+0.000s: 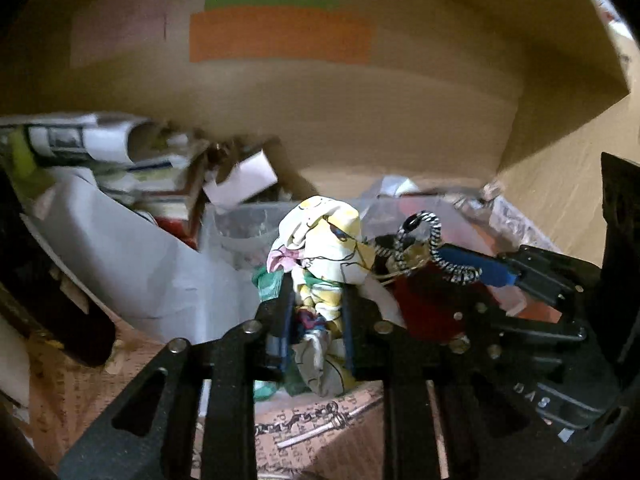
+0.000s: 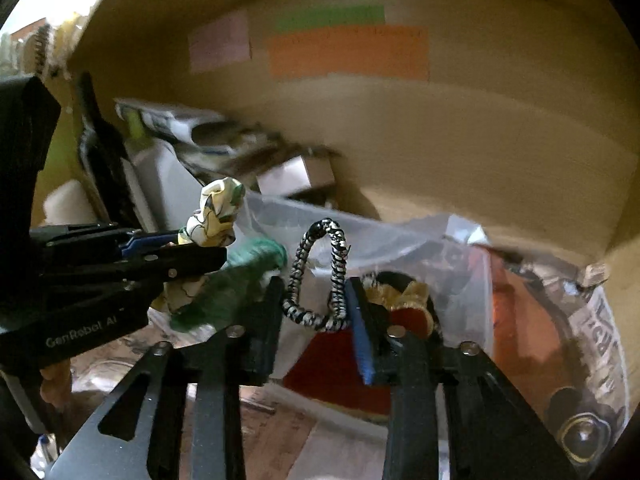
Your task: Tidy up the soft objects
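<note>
My left gripper (image 1: 316, 312) is shut on a crumpled printed cloth (image 1: 324, 240), white and yellow with green and pink parts; it bulges above the fingers. It also shows in the right wrist view (image 2: 216, 216), held in the left gripper (image 2: 192, 256) at the left. My right gripper (image 2: 316, 300) holds a black-and-white braided cord (image 2: 320, 276) that loops up between its fingers, jaws part way apart. The cord also shows in the left wrist view (image 1: 424, 240) beside the cloth, with the right gripper (image 1: 500, 272) at the right. Both grippers hang inside a cardboard box (image 1: 360, 120).
The box wall carries pink, green and orange paper labels (image 1: 280, 36). Inside lie white paper sheets (image 1: 132, 256), small cartons (image 1: 240, 180), a clear plastic bag (image 2: 400, 248), a red item (image 2: 344, 364) and a printed packet (image 2: 596, 340) at right.
</note>
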Tool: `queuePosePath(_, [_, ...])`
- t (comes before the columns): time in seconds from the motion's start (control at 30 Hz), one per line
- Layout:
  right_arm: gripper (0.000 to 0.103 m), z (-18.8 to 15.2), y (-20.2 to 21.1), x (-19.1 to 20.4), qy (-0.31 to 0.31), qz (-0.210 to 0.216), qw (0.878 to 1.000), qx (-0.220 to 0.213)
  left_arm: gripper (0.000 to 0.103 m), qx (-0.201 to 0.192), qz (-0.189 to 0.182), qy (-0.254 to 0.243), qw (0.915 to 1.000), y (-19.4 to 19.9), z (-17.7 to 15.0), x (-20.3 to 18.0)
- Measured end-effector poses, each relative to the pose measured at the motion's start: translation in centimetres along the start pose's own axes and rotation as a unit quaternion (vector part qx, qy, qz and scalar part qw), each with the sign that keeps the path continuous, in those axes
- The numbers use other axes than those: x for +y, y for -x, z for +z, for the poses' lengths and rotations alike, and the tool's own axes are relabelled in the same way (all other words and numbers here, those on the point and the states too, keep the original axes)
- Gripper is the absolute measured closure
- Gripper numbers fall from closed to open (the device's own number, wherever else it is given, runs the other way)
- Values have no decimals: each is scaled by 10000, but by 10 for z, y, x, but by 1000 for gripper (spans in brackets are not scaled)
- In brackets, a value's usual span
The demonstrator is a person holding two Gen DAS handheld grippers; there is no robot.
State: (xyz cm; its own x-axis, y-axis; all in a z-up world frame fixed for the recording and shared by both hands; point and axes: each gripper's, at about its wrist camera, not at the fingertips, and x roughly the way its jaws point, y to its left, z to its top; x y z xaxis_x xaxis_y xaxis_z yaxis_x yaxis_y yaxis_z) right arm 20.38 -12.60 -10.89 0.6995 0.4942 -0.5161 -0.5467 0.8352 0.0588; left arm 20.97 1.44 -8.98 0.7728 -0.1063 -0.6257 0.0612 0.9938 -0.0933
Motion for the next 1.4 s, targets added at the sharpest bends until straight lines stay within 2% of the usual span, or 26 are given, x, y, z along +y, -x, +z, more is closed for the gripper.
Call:
queuePosePath(0.03, [54,-2,-4,-2,-20,-62,10000,71,72,34,-6,15,10000,-4,-1,1])
queuePosePath(0.07, [49,-4,-9,-4,-52,-115,9998,142,69,56,-8,29,10000,-8,-2,1])
queuePosePath(0.2, [39,-4,-12,-13,-216,-132,9994,235,56,122,-6,110,9999,-16,-5,6])
queuePosePath(0.3, [30,-2,-2,-16,-299,-136,9994,137,49,97,-83,144,9998,-11,-4,8])
queuePosePath(0.47, [29,4,24,-13,-239,-212,9993,-204,42,-172,-167,44,9997,12,-1,5])
queuePosePath(0.63, [29,12,62,-6,-175,-304,9970,-683,40,-670,-150,55,9976,54,2,0])
queuePosePath(0.87, [28,22,120,10,-69,-359,9895,-1399,40,-1585,68,64,9873,125,1,-9])
queuePosePath(0.9, [26,23,128,12,-74,-345,9881,-1497,39,-1658,87,52,9861,132,1,-10])
queuePosePath(1.07, [17,23,160,22,-40,-359,9809,-1911,24,-2082,221,-23,9778,167,-6,-18])
queuePosePath(1.17, [7,22,173,27,-28,-367,9777,-2070,17,-2259,242,-58,9738,183,-12,-22])
queuePosePath(1.2, [1,20,178,28,-28,-388,9763,-2129,15,-2300,251,-54,9729,186,-12,-23])
queuePosePath(1.33, [0,16,185,32,-18,-449,9740,-2219,3,-2490,356,-99,9678,198,-19,-30])
queuePosePath(1.4, [0,15,188,32,-39,-445,9740,-2220,1,-2544,365,-102,9664,202,-21,-31])
